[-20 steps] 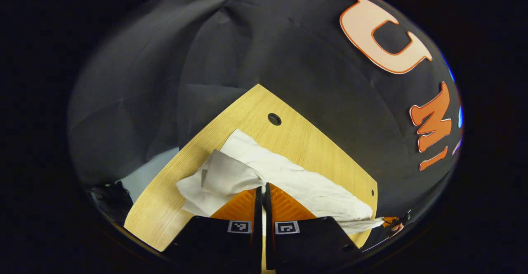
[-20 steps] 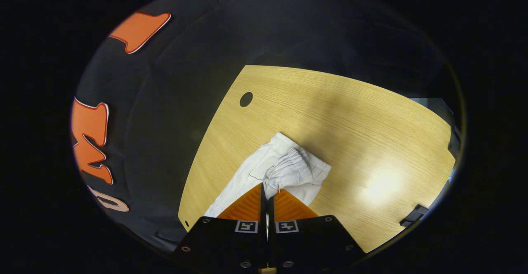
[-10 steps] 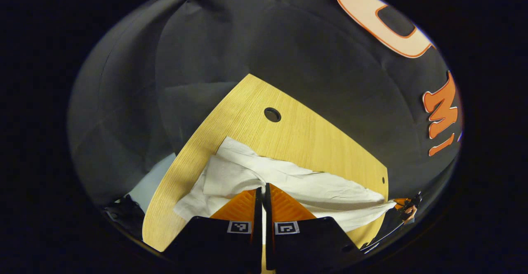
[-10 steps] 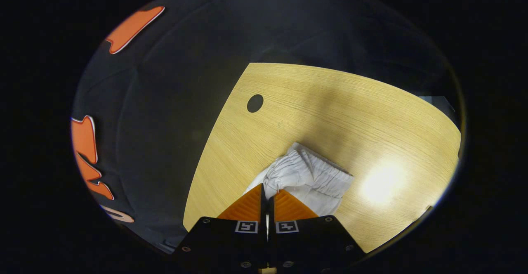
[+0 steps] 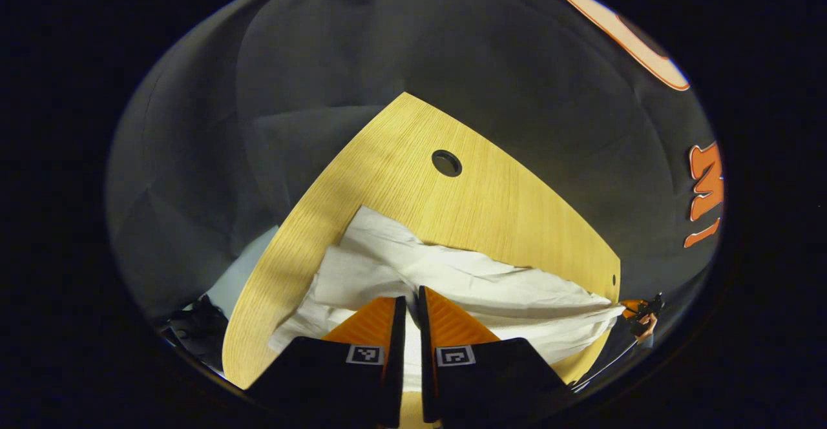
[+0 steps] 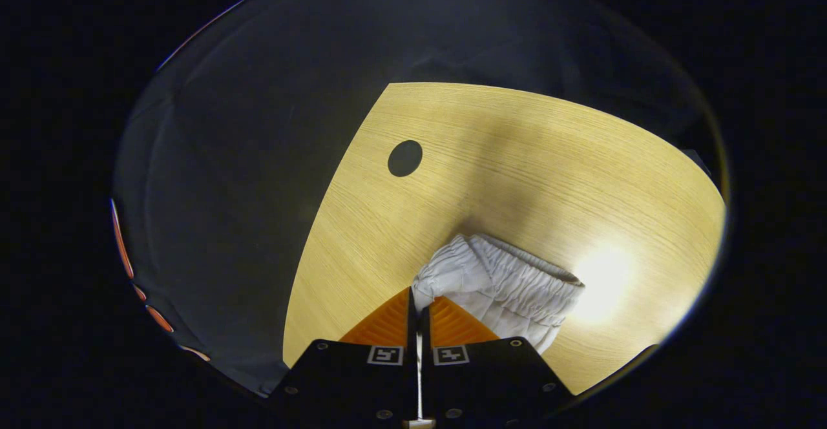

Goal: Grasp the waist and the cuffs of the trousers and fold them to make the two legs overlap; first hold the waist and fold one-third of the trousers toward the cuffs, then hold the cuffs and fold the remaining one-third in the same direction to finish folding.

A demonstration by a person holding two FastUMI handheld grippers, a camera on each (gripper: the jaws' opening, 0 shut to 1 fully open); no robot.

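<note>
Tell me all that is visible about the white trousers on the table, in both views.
The trousers are white, of thin, creased cloth. They lie stretched across the wooden table, the legs seeming laid one over the other. In the right gripper view the gathered elastic waist is bunched, and the right claw is shut on it. In the left gripper view the cuff end lies rumpled at the left claw, whose fingers stand slightly apart, with cloth showing between them.

No readable text, only unreadable square markers
</note>
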